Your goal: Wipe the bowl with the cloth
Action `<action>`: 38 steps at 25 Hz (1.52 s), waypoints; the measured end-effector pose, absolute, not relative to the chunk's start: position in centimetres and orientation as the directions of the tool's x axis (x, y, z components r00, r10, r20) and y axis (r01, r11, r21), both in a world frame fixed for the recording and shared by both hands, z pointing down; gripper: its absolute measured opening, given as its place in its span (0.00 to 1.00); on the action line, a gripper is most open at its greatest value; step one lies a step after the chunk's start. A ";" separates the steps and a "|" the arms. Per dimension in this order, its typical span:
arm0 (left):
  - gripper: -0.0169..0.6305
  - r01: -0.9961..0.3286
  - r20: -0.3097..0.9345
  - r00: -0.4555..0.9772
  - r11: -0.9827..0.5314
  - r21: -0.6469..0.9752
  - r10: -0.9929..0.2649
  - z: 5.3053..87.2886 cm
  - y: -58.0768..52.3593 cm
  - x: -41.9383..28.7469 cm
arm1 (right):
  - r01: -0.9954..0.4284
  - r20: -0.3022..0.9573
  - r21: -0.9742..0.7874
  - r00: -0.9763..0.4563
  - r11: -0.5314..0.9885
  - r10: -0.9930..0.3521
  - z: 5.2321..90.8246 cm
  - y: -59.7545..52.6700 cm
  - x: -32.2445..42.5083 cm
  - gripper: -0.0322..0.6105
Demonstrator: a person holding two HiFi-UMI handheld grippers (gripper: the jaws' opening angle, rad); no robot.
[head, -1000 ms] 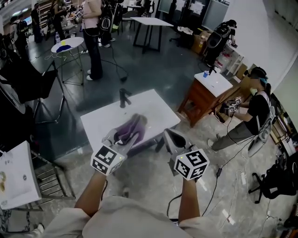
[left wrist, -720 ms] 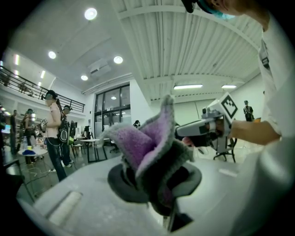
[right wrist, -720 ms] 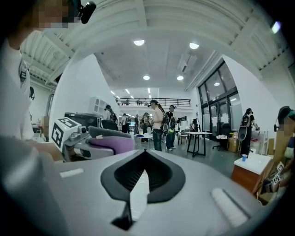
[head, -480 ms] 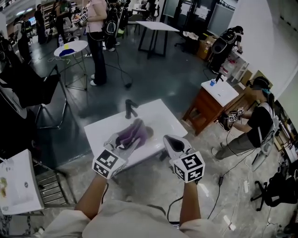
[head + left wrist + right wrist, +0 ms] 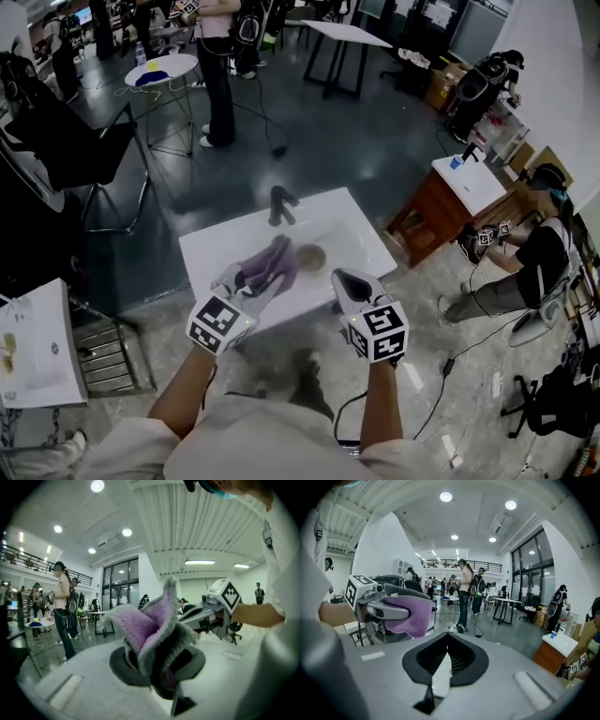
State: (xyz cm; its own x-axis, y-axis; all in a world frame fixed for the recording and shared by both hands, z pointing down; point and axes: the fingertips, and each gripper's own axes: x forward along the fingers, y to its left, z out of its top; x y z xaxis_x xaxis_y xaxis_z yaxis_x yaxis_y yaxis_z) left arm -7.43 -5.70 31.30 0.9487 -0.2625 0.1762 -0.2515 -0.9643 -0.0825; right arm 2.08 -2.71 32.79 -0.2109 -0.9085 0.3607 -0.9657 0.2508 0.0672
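Note:
On the white table [image 5: 216,253] stands a small tan bowl [image 5: 310,255]. A purple cloth [image 5: 269,263] is bunched up just left of the bowl, and my left gripper [image 5: 259,276] is shut on it. The left gripper view has the cloth [image 5: 147,630] folded upward between the jaws, covering them. My right gripper [image 5: 341,277] hovers at the table's near edge, right of the bowl, shut with nothing in it. In the right gripper view its jaws [image 5: 447,638] meet, and the left gripper with the cloth [image 5: 407,613] sits to their left.
A black upright fixture [image 5: 279,203] stands at the table's far edge. A wooden desk [image 5: 441,202] and a seated person [image 5: 525,253] are to the right. A metal rack with a white board [image 5: 37,347] is at the left. People stand farther back.
Both grippers have moved forward and lower toward the table. The bowl now shows beside the cloth, to its right. The right gripper has stayed shut, the left still holds the cloth.

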 end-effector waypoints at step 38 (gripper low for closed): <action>0.14 -0.657 0.428 0.707 -0.747 0.101 -0.563 48.7 -20.3 -0.4 | -0.647 0.795 -0.088 -0.504 0.758 -0.339 60.1 -20.0 8.5 0.17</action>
